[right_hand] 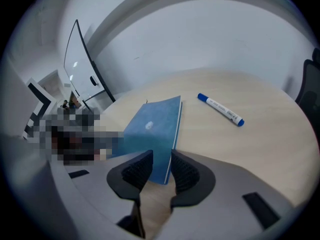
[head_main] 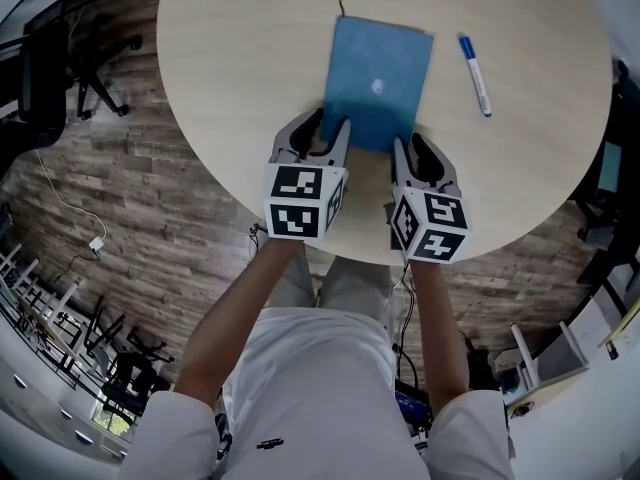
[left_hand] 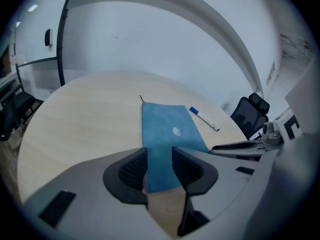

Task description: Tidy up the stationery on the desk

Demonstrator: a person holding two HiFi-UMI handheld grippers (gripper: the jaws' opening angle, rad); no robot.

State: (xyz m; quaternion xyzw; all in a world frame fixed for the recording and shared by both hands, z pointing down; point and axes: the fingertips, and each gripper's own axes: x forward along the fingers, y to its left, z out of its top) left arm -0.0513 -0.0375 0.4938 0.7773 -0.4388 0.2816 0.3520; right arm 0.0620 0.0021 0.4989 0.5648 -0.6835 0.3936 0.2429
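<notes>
A blue notebook (head_main: 380, 78) lies closed on the round pale table (head_main: 240, 58), a thin dark ribbon sticking out of its far edge. My left gripper (head_main: 322, 128) straddles its near left corner with the jaws partly apart, and the cover (left_hand: 167, 126) shows in the gap between the pads. My right gripper (head_main: 415, 146) straddles the near right corner the same way, with the book's edge (right_hand: 152, 126) running between its pads. Neither pair of pads presses on the book. A white marker with a blue cap (head_main: 474, 75) lies to the right of the notebook.
The table's front edge is just below both grippers, with wooden floor beyond it. A black office chair (head_main: 90, 78) stands off the table's left side, and another (left_hand: 250, 114) behind the far right rim. A white wall curves round behind the table.
</notes>
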